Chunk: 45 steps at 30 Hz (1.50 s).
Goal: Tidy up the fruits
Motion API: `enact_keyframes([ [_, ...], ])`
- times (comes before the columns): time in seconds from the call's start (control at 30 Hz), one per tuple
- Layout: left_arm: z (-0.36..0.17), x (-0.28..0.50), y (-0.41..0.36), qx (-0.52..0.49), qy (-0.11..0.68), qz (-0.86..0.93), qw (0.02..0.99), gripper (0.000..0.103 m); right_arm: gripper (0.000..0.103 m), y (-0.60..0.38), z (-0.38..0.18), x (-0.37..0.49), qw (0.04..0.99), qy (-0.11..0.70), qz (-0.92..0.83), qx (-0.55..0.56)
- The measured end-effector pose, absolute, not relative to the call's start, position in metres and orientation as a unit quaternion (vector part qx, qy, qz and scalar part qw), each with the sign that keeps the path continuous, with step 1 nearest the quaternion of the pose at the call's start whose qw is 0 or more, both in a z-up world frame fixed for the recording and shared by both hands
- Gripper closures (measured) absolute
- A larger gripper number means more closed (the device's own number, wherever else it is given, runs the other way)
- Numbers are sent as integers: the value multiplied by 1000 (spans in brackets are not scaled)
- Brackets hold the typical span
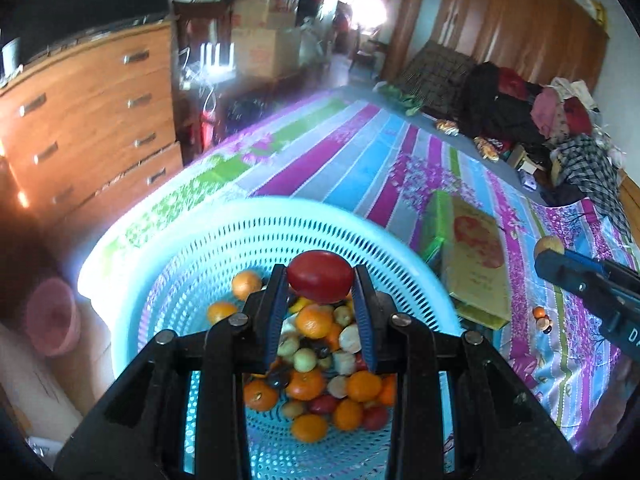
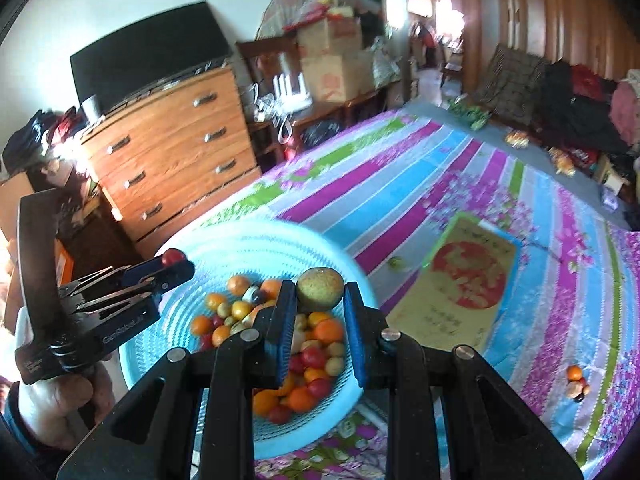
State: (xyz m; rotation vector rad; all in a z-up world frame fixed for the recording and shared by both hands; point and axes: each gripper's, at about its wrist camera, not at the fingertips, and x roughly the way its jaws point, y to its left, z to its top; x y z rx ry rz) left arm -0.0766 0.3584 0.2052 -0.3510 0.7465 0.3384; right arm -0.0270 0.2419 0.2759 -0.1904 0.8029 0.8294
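Two handheld grippers are in view, each carrying one fruit above one round, perforated light-blue plastic basket.

Left gripper: the two blue-padded fingers are nearly closed and clamp one smooth red oval fruit at the fingertips. The fruit sits over the basket interior.

Right gripper: the two fingers are closed as far as the load allows and clamp one round, rough-skinned yellow-brown fruit. It hangs over the basket's near rim.

The basket rests on one striped, floral bedsheet and holds one mixed heap of fruit: orange, red and pale yellow-green pieces, too many and too overlapped to count exactly.

One flat yellow cardboard box with a red round print lies beside the basket. One small cluster of loose fruit lies on the sheet, well apart from the basket; its piece count cannot be determined.
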Motion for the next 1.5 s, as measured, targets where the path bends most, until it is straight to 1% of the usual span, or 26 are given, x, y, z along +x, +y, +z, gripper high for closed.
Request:
enact_keyframes([
  [0.17, 192, -79, 367, -186, 384, 167, 889, 70, 76, 256, 254, -25, 814, 414, 397, -99],
  [0.4, 184, -81, 371, -193, 402, 162, 880, 70, 76, 269, 234, -23, 799, 436, 399, -115],
  [1.43, 172, -86, 390, -204, 418, 162, 870, 70, 75, 276, 215, -18, 791, 457, 388, -120],
  [1.5, 170, -85, 390, -205, 423, 164, 867, 67, 75, 275, 214, -18, 792, 457, 386, -119],
])
